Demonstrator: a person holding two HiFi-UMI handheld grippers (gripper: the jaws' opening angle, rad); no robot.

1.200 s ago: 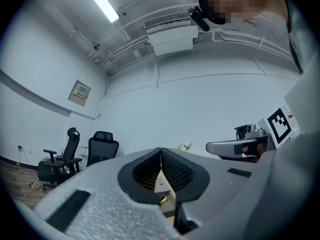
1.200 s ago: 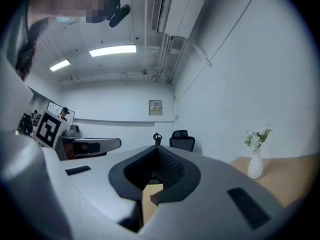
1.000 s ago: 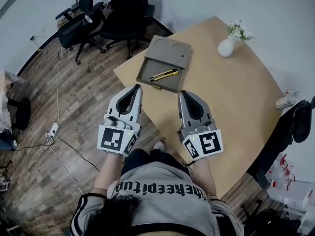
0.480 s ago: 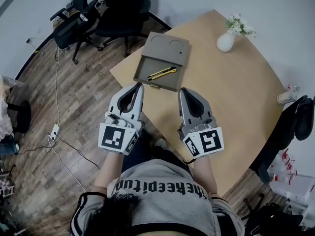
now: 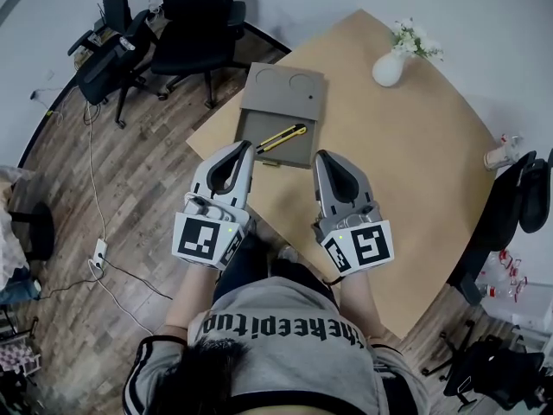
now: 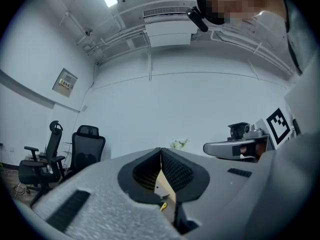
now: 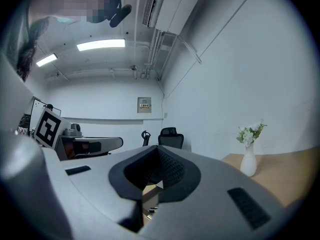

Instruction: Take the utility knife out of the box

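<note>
An open brown box [image 5: 304, 150] lies near the table's left corner, its lid [image 5: 285, 85] folded back. Inside it rests the yellow and black utility knife [image 5: 282, 137], lying at a slant. My left gripper [image 5: 245, 148] is shut and empty, its tip just short of the box's near left edge. My right gripper [image 5: 320, 157] is also shut and empty, over the table just right of the box's near corner. In the left gripper view the jaws [image 6: 161, 151] meet with nothing between them; in the right gripper view the jaws [image 7: 159, 149] do the same.
The wooden table [image 5: 406, 162] carries a white vase with flowers [image 5: 389, 67] at its far side. Black office chairs [image 5: 194, 24] stand beyond the table's left corner on the wood floor, where a cable [image 5: 91, 197] lies. The vase [image 7: 248, 161] also shows in the right gripper view.
Both grippers have moved forward towards the box, which now lies closer to their tips. Both stay shut and empty.
</note>
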